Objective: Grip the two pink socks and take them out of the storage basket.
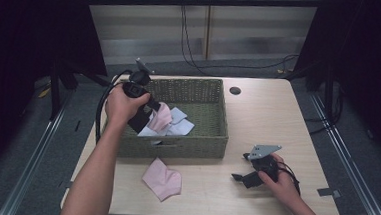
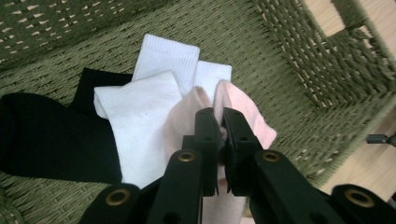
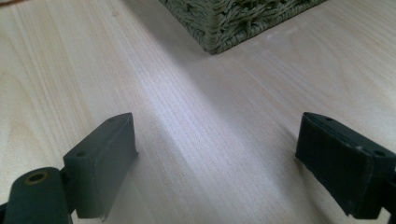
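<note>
My left gripper (image 2: 220,122) is shut on a pink sock (image 2: 245,112) and holds it inside the green woven basket (image 1: 214,96), over its left half. In the high view the pink sock (image 1: 162,117) hangs from the left gripper (image 1: 153,110). Under it lie white socks (image 2: 140,112) and a black sock (image 2: 42,135) on the basket floor. A second pink sock (image 1: 162,179) lies flat on the table in front of the basket. My right gripper (image 1: 238,176) rests low over the table at the front right, open, with nothing between its jaws (image 3: 215,154).
The basket's near corner (image 3: 219,28) stands just ahead of the right gripper. A round cable hole (image 1: 235,90) sits in the table behind the basket. Bare wooden table (image 1: 272,122) lies to the basket's right. Black cables trail from both grippers.
</note>
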`<control>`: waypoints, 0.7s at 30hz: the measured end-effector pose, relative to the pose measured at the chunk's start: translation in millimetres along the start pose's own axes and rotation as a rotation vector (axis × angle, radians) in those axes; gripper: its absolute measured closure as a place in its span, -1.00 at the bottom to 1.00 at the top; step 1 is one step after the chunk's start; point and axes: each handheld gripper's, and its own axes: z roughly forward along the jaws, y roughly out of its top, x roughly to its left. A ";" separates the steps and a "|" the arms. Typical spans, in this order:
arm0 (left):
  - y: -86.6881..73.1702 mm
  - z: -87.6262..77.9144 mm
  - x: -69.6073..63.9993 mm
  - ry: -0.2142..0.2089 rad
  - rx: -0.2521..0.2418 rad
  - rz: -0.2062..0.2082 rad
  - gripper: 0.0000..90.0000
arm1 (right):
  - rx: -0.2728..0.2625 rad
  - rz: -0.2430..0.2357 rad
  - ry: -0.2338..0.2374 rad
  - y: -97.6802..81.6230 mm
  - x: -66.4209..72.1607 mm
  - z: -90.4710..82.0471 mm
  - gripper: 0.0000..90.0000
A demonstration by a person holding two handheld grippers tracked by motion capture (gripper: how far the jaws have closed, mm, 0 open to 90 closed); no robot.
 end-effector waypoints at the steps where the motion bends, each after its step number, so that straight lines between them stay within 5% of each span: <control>1: 0.0 -1.6 -0.6 -0.003 -0.005 -0.002 0.89 | -0.001 0.000 0.001 0.0 0.0 0.1 -0.75; 21: 2.0 -35.9 -19.7 -0.026 -0.007 0.048 0.89 | -0.001 0.000 0.001 0.0 0.0 0.1 -0.75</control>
